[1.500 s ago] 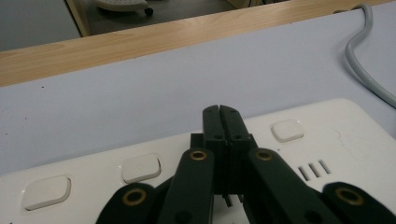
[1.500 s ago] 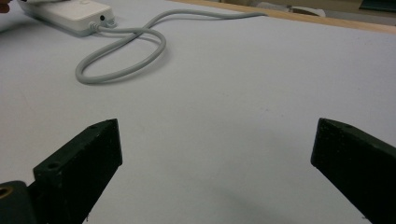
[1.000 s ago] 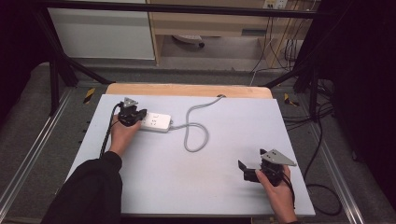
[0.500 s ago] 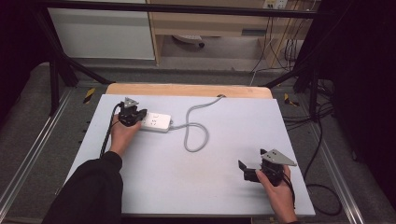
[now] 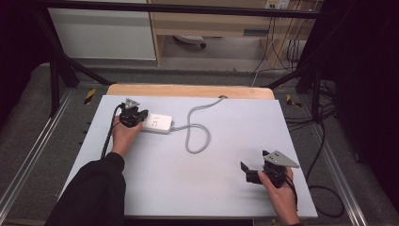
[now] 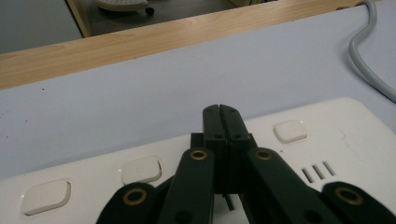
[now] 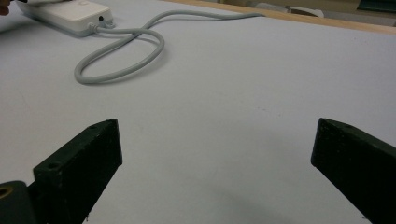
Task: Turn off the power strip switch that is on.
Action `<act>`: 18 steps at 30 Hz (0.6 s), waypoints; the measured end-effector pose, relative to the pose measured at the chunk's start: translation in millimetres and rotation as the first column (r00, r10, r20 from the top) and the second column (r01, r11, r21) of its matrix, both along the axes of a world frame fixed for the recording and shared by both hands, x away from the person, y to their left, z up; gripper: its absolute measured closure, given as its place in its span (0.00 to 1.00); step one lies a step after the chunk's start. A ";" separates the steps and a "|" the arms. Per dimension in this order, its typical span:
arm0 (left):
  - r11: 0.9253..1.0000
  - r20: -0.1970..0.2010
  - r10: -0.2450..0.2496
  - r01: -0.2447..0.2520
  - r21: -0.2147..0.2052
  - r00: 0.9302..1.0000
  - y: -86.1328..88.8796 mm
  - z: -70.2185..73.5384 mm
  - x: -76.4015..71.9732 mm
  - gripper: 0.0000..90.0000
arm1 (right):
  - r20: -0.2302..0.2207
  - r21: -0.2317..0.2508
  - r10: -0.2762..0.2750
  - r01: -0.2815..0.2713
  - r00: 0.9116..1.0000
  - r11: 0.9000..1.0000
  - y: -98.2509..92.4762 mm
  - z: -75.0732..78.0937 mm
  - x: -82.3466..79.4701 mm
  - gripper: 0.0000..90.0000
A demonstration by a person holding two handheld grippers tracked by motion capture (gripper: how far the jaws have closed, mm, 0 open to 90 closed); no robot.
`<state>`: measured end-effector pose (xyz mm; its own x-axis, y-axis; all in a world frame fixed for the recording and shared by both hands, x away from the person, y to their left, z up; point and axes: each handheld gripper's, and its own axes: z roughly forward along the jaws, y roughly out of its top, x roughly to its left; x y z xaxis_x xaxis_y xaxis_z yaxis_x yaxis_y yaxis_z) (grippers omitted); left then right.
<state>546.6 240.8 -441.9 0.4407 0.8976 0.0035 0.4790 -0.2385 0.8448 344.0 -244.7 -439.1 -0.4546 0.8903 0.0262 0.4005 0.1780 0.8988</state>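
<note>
Two claws, two different jobs, as I read it. My left claw [image 5: 133,114] has its jaws pressed together, gripping nothing, the tips over the white power strip [image 5: 157,124] near the worktop's [image 5: 197,188] far left edge, probably to press one of its switch buttons [image 6: 289,131]. My right claw [image 5: 251,173] sits wide apart and empty near the front right corner, well clear. Between them lies bare surface; only the grey cable [image 5: 197,136] loops into it.
</note>
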 end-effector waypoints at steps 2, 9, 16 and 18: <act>1.000 0.002 0.001 -0.001 -0.001 1.000 -0.2 -0.2 -0.1 1.00 | 0.000 0.001 0.000 0.000 1.000 1.000 -0.1 0.1 -0.1 0.03; 1.000 -0.002 0.002 -0.002 -0.003 1.000 -0.9 -0.7 -1.1 1.00 | -0.002 0.003 -0.001 0.001 1.000 1.000 -0.3 0.3 -0.4 0.03; 1.000 0.006 -0.013 0.013 0.024 1.000 -7.3 -0.2 -1.9 1.00 | -0.001 0.001 0.000 0.000 1.000 1.000 -0.6 0.2 -0.3 0.03; 0.999 0.013 -0.011 0.011 0.034 1.000 -8.4 -0.4 -2.2 1.00 | -0.002 0.000 -0.001 0.001 1.000 1.000 -0.8 -0.1 -0.1 0.03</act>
